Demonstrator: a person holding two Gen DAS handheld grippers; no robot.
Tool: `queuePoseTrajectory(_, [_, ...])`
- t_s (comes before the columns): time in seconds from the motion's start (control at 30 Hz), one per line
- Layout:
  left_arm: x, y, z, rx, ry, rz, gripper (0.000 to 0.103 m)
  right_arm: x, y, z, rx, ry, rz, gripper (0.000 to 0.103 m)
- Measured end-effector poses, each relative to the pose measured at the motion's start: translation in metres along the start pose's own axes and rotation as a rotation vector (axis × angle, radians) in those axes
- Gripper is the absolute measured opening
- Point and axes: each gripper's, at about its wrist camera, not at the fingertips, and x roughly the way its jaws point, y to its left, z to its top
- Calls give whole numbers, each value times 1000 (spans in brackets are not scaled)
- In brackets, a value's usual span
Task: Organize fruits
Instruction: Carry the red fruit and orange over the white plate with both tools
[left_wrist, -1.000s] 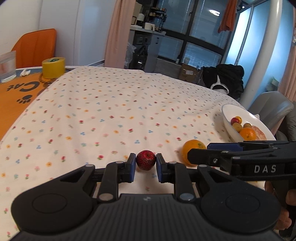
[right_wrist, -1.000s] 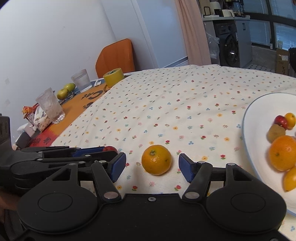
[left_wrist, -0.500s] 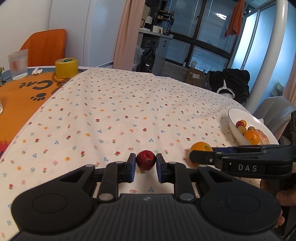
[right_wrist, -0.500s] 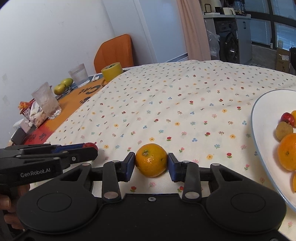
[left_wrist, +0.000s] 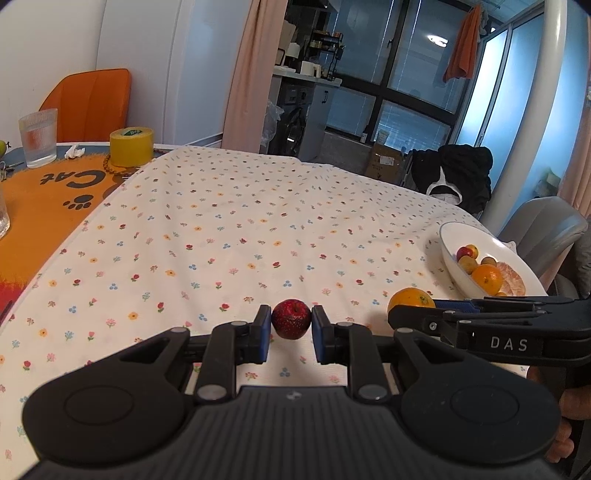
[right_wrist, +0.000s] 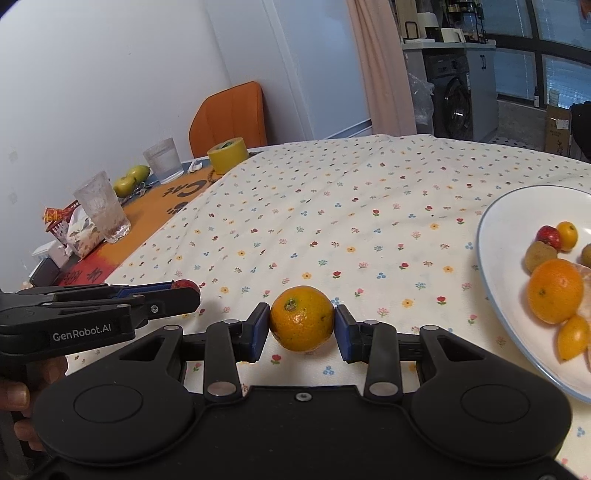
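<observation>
1. Lifted since a moment ago: both fruits up off the cloth, with shadows showing beneath them, where before both sat down on it; right claw, spread wide a second back, now closed in.
2. Floral cloth across most of the table, orange mat bare at the far left edge.
3. Big white plate off to the right on the cloth, holding an orange, a peeled segment piece and several small red, yellow and brownish fruits.
4. Left gripper low over the near edge, pinching the red fruit between its blue pads, one pad pressed on each side.
5. Right gripper just beside it to the right, clamped on the orange, stem end facing up and slightly left, pads touching both flanks.
6. Orange between the red fruit and the plate, close to the plate rim but apart from it.
7. Far left on the mat: yellow tape roll, two glasses, a green fruit beside them.
8. Hand partly visible at the left handle; orange chair behind the table.
</observation>
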Motion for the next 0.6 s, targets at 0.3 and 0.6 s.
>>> queuePoseTrajectory(0.3, [-6, -16, -2, 18, -15, -4, 21, -24, -8, -7, 10, -32, -24, 36])
queuePoseTrajectory(0.6, [-6, -41, -1, 50, -25, -31, 21, -47, -24, -16, 30, -59, -59, 36])
